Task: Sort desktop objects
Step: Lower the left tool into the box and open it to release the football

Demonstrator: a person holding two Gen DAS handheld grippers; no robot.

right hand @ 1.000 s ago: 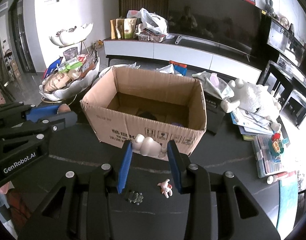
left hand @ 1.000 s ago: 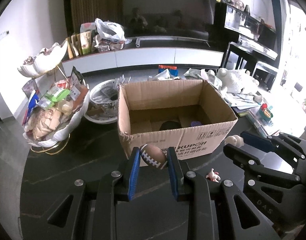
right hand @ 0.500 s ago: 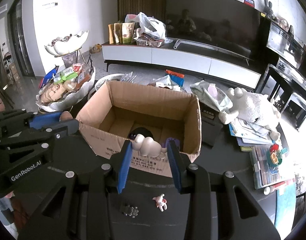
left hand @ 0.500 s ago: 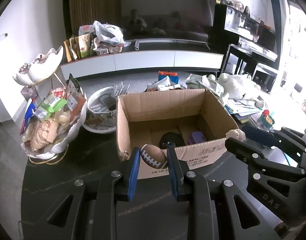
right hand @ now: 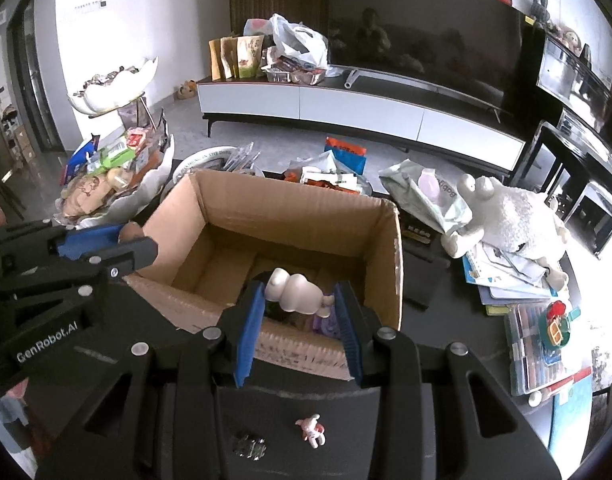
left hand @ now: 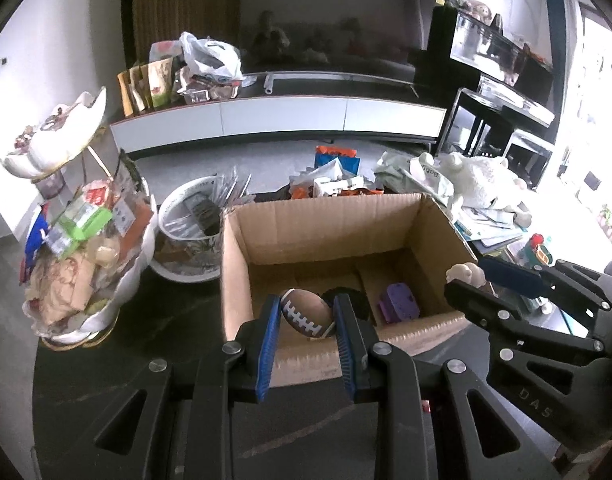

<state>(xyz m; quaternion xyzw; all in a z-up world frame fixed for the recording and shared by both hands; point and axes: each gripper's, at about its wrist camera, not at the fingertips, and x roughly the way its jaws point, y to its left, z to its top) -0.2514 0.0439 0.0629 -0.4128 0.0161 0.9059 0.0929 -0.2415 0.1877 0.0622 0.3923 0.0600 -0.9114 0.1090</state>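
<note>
One small brown football [left hand: 307, 312] with white laces, one cream figurine [right hand: 296, 292], tilted

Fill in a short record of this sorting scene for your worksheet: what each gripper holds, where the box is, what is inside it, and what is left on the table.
left gripper: shut on toy football, over the box's near edge
right gripper: shut on white figurine, over the box's near edge
cardboard box: open, on dark table
in box: purple item, a dark item
left on table: small pink-white figure, small dark object
</note>
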